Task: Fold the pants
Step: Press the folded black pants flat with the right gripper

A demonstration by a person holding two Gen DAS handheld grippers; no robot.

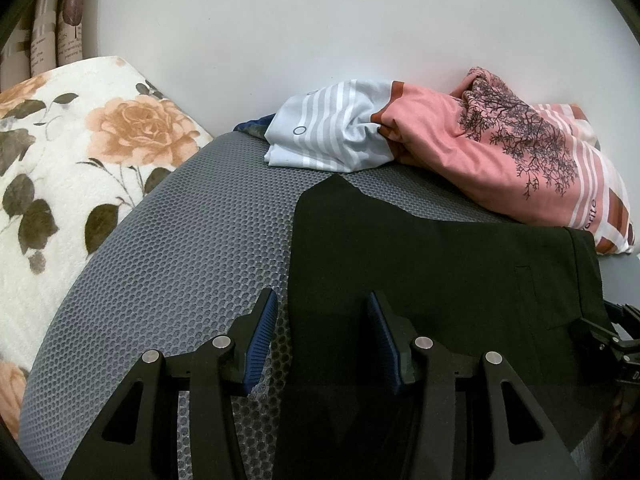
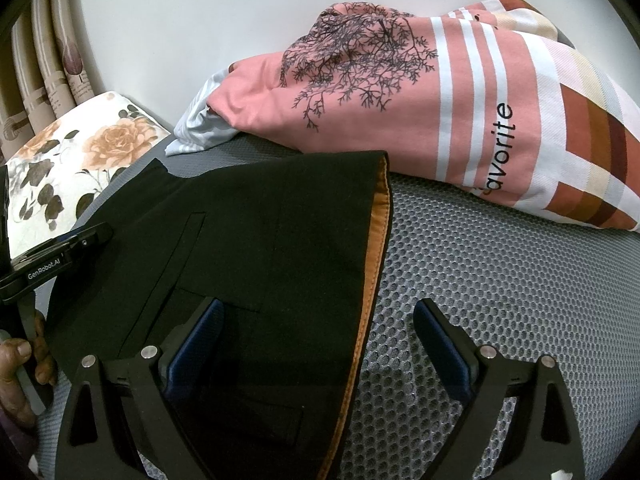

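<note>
Black pants (image 1: 432, 264) lie flat on a grey mesh mattress (image 1: 192, 232). In the right wrist view the pants (image 2: 256, 240) show a back pocket slit and an orange waistband lining (image 2: 374, 264). My left gripper (image 1: 322, 320) is open, its jaws straddling the pants' left edge, low over the fabric. My right gripper (image 2: 320, 328) is open wide, straddling the waistband edge. The left gripper also shows at the left edge of the right wrist view (image 2: 60, 256), and the right gripper's body at the right edge of the left wrist view (image 1: 612, 340).
A pink and white bundled quilt (image 1: 500, 152) lies at the back against the wall, touching the pants' far edge. A floral pillow (image 1: 80, 152) sits at the left. Curtains (image 2: 44, 64) hang at the far left.
</note>
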